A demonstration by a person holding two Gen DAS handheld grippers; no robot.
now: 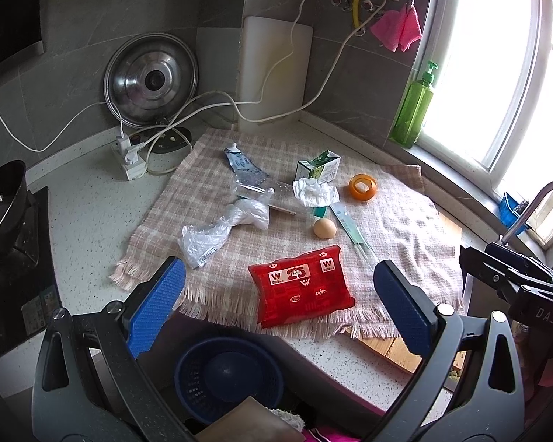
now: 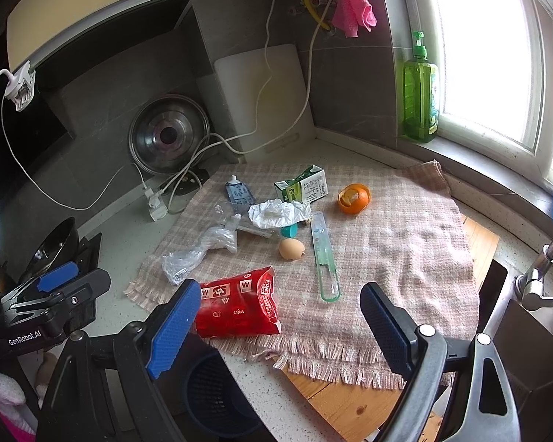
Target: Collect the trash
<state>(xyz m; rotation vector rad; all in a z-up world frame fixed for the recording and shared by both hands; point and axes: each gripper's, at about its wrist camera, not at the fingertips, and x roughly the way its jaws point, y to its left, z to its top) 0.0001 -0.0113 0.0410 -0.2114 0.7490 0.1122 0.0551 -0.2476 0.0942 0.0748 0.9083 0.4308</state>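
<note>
Trash lies on a pink checked cloth (image 1: 405, 228) (image 2: 398, 250): a red snack bag (image 1: 301, 290) (image 2: 239, 304), an eggshell (image 1: 324, 228) (image 2: 291, 249), an orange peel (image 1: 362, 186) (image 2: 354, 199), a milk carton (image 1: 317, 166) (image 2: 302, 186), crumpled tissue (image 1: 315, 192) (image 2: 276, 213), clear plastic bags (image 1: 217, 234) (image 2: 199, 250), a blue tube (image 1: 243, 165) (image 2: 239, 193) and a green strip (image 1: 352, 230) (image 2: 324, 258). My left gripper (image 1: 280, 305) hovers open just before the red bag. My right gripper (image 2: 280, 328) is open near the cloth's front fringe, nothing between its fingers.
A dark blue bin (image 1: 228, 379) (image 2: 217, 397) stands below the counter edge. A pot lid (image 1: 151, 79), a white cutting board (image 1: 274, 73), a power strip (image 1: 131, 156) with cables and a green soap bottle (image 1: 414, 108) line the back. The stove (image 1: 7, 228) is left, a faucet (image 2: 545, 258) right.
</note>
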